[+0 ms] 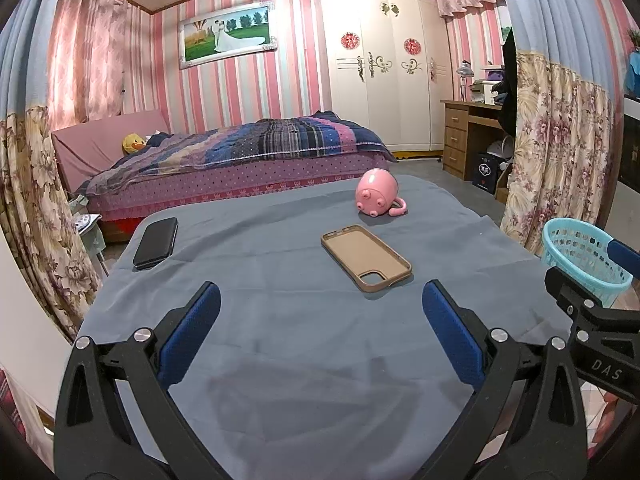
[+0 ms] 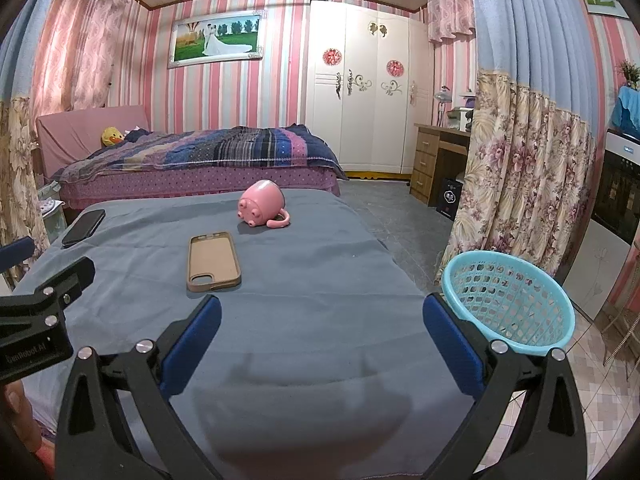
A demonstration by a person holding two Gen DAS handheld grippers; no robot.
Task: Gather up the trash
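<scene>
We read "DAS" in pale letters on the black body of the right gripper [image 1: 608,368]. The left gripper [image 2: 28,350] carries faint lettering, seemingly "GenRobot AI". The floor box's white mark [image 1: 485,169] is illegible.

Both views are evenly and fairly brightly lit from overhead indoor light. Soft, diffuse shadows fall on the grey surface [image 1: 304,320] just ahead of each pair of tongs. Fisheye distortion bends the curtains [image 2: 532,152] and walls at the edges, and the corners vignette to black. Focus is sharp, without glare.
</scene>
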